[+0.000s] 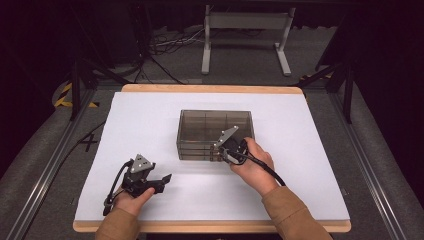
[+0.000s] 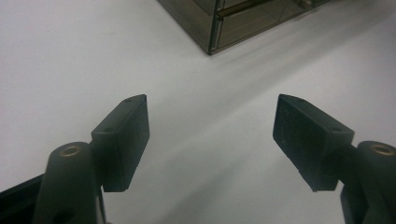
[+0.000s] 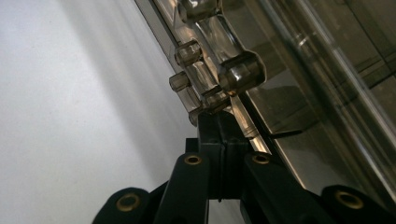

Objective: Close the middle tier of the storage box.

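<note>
A smoky see-through drawer box stands at the middle of the white table. My right gripper is at the box's front face, low down. In the right gripper view its jaws are pressed together at a clear drawer handle, beside other clear knobs on the drawer fronts. My left gripper rests near the front left of the table, apart from the box. Its fingers stand wide open with nothing between them, and the box's corner shows ahead.
The table's wooden front edge lies just behind my hands. Beyond the far edge are a floor with cables and a white table frame. Metal rails run along both sides.
</note>
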`<action>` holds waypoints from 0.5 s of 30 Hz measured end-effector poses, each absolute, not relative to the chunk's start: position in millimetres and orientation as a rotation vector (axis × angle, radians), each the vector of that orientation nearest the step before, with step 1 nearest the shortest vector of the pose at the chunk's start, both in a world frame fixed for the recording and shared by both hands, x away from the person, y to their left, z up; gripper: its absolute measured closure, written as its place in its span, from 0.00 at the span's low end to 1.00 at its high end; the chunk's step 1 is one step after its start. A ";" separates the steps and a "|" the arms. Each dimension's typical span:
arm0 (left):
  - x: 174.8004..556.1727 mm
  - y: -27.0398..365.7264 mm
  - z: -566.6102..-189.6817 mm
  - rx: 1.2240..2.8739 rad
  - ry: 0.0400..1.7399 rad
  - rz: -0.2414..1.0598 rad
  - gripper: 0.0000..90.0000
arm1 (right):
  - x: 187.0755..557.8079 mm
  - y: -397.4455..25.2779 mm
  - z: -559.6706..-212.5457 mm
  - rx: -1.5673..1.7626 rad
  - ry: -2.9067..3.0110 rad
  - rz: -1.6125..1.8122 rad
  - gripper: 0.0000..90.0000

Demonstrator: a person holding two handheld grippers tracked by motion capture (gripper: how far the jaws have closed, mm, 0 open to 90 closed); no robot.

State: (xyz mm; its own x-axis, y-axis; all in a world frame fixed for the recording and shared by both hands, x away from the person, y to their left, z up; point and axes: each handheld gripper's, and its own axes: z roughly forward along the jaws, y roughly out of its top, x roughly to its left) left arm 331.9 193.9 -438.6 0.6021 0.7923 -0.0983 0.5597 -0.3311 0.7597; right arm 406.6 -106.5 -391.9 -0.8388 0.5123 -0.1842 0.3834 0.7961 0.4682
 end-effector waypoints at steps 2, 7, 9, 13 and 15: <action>331.9 193.8 -438.6 2.033 1.068 0.372 0.31 | 406.4 -106.5 -392.1 0.691 2.679 0.605 1.00; 332.3 194.0 -438.7 2.032 1.068 0.373 0.31 | 405.5 -107.1 -392.0 0.700 2.690 0.611 0.99; 332.3 194.0 -438.8 2.032 1.069 0.372 0.31 | 404.2 -108.5 -391.0 0.696 2.696 0.614 0.99; 332.0 193.7 -438.6 2.033 1.069 0.372 0.31 | 400.0 -112.7 -387.3 0.672 2.694 0.639 0.95; 331.9 193.8 -438.6 2.032 1.068 0.371 0.31 | 398.8 -113.9 -386.0 0.668 2.697 0.645 0.94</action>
